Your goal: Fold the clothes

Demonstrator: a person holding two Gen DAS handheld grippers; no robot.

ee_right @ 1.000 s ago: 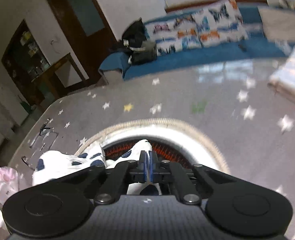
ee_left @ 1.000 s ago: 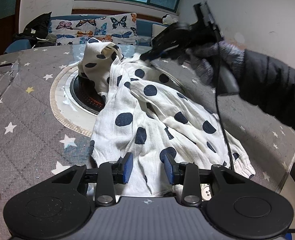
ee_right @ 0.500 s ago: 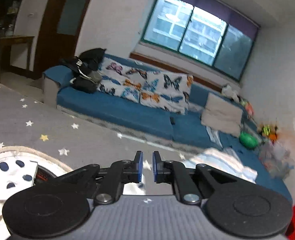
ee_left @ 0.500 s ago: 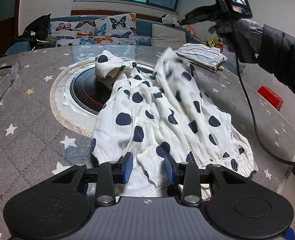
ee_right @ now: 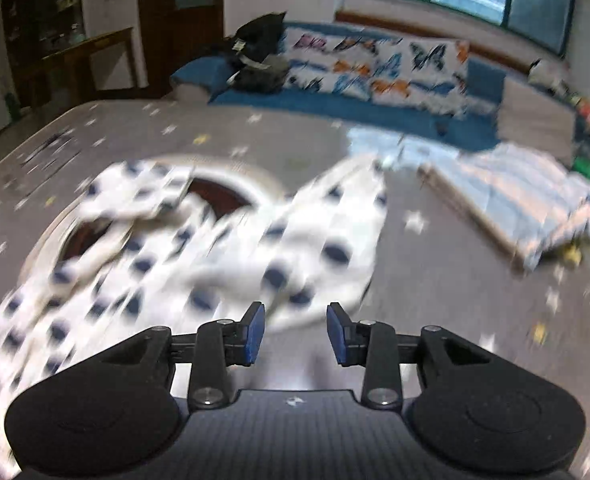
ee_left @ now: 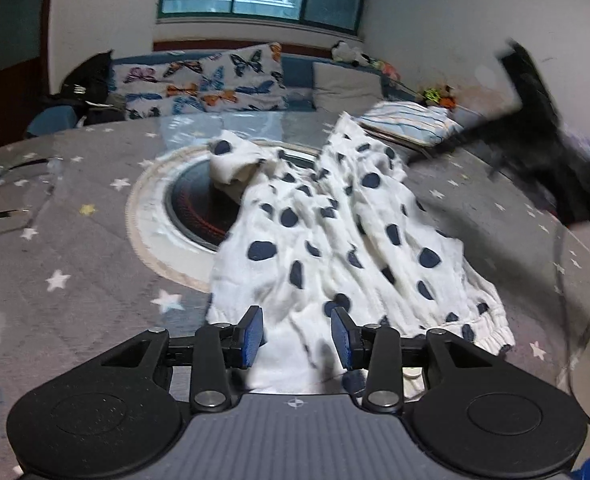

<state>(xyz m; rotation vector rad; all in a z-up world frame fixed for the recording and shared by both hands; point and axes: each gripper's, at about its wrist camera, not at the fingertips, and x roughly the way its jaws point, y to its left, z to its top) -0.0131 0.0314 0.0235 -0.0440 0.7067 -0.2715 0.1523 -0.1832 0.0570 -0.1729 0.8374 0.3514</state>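
Note:
A white garment with dark blue dots (ee_left: pixel 335 240) lies spread on the grey star-patterned table, its far end bunched over a round black burner (ee_left: pixel 199 208). My left gripper (ee_left: pixel 297 336) hovers at the garment's near hem. Its blue pads stand apart, with cloth lying between and under them, not pinched. In the right wrist view the same garment (ee_right: pixel 215 256) is blurred by motion. My right gripper (ee_right: pixel 295 334) is over bare tablecloth just off the garment's right edge; its jaws are opening and hold nothing. The gloved hand (ee_left: pixel 543 160) carrying it shows blurred at the right.
A folded striped cloth (ee_left: pixel 407 120) (ee_right: pixel 515 208) sits at the back right of the table. Behind the table runs a blue sofa with butterfly cushions (ee_left: pixel 215 84). The table's edge (ee_left: pixel 575 320) is close on the right. A cable (ee_left: pixel 559 264) hangs from the right hand.
My right gripper carried part of the garment from the burner to the right, let it go and opened. That part now lies flat on the table. My left gripper stayed put.

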